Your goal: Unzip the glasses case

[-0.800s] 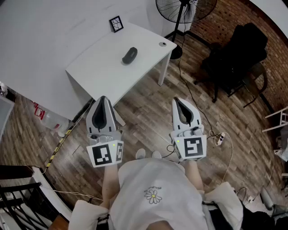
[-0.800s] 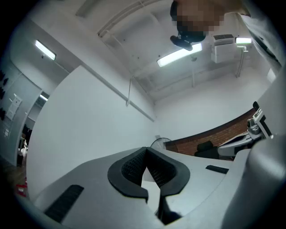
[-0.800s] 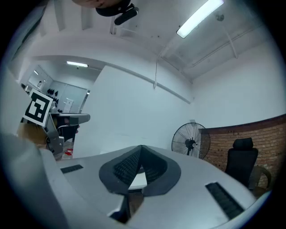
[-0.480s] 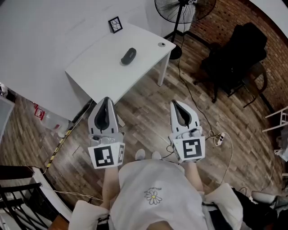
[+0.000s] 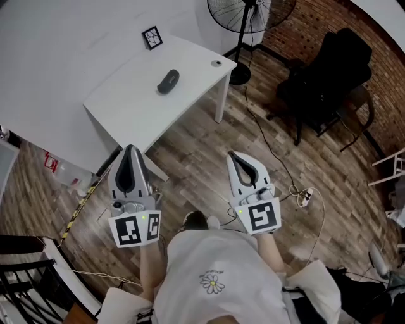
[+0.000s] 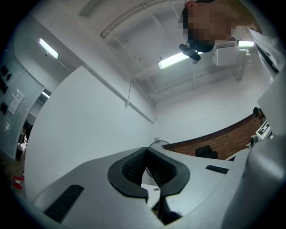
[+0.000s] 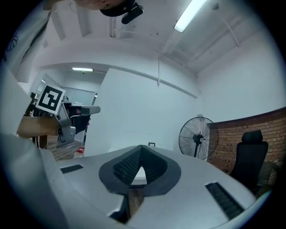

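Observation:
The dark oval glasses case (image 5: pixel 168 81) lies closed on the white table (image 5: pixel 126 101), far ahead of both grippers. My left gripper (image 5: pixel 130 150) hangs over the wooden floor just short of the table's near corner, its jaws shut on nothing. My right gripper (image 5: pixel 235 155) is held beside it, further right over the floor, also shut and empty. In the left gripper view the left gripper (image 6: pixel 146 149) has its pads meeting at the tip. In the right gripper view the right gripper (image 7: pixel 141 146) looks the same, and the left gripper's marker cube (image 7: pixel 50 99) shows at far left.
A square marker tile (image 5: pixel 152 37) and a small round object (image 5: pixel 217 63) sit on the table. A standing fan (image 5: pixel 243 12) and a black chair (image 5: pixel 326 69) are to the right. A cable and a power strip (image 5: pixel 304 196) lie on the floor.
In the head view both grippers have drifted left and lower. The table and case have slid toward the upper left. Both pairs of jaws stay shut.

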The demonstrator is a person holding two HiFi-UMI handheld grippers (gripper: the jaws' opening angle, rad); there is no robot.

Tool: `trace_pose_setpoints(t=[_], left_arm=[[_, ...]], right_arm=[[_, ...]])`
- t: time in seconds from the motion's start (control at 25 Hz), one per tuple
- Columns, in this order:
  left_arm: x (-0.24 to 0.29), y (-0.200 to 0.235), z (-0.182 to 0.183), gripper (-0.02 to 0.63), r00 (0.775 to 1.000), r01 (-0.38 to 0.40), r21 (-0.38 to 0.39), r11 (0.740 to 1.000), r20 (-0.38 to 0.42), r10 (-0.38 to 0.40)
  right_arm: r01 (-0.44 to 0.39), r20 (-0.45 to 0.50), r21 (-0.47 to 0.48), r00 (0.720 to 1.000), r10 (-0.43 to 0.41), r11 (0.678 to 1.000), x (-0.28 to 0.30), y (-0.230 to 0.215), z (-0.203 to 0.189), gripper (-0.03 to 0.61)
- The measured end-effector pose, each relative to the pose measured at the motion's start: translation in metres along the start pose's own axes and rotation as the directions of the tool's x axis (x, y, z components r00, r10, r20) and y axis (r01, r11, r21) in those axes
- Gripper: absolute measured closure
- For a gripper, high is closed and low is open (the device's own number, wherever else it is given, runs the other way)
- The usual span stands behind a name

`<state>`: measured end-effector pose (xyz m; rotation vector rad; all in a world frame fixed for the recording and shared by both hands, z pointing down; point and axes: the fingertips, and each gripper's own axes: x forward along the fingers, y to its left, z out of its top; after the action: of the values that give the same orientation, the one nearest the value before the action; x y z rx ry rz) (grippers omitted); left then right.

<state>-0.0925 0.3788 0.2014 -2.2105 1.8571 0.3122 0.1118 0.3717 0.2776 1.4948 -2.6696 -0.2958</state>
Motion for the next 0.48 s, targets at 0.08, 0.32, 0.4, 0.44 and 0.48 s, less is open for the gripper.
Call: trace_pose_setpoints(t=[0.08, 0.32, 0.4, 0.44, 0.48], left_arm=[[-0.006, -0.006, 0.001, 0.606, 1.000, -0.023, 0.009, 1.000, 0.009, 0.023], [0.007, -0.007, -0.011, 0.606, 0.997, -0.072, 0.011, 0.997, -0.015, 0.072], [0.018, -0.006, -0.012, 0.606, 0.997, -0.079, -0.006, 0.997, -0.002, 0.079], [0.023, -0.005, -0.013, 0.606, 0.997, -0.078, -0.007, 0.997, 0.003, 0.078], [0.028, -0.003, -0.016, 0.606, 0.997, -0.076, -0.003, 0.997, 0.004, 0.076]], right_arm=[[-0.012, -0.046, 0.007, 0.999, 0.012, 1.000, -0.005, -0.007, -0.017, 0.577], [-0.068, -0.024, 0.041, 0.997, 0.069, 0.997, -0.003, -0.022, -0.025, 0.577], [-0.054, -0.020, 0.028, 0.998, 0.054, 0.998, 0.002, -0.032, -0.025, 0.577], [-0.048, -0.019, 0.023, 0.999, 0.048, 0.999, 0.006, -0.036, -0.026, 0.578], [-0.044, -0.018, 0.020, 0.999, 0.044, 0.999, 0.011, -0.038, -0.028, 0.577]])
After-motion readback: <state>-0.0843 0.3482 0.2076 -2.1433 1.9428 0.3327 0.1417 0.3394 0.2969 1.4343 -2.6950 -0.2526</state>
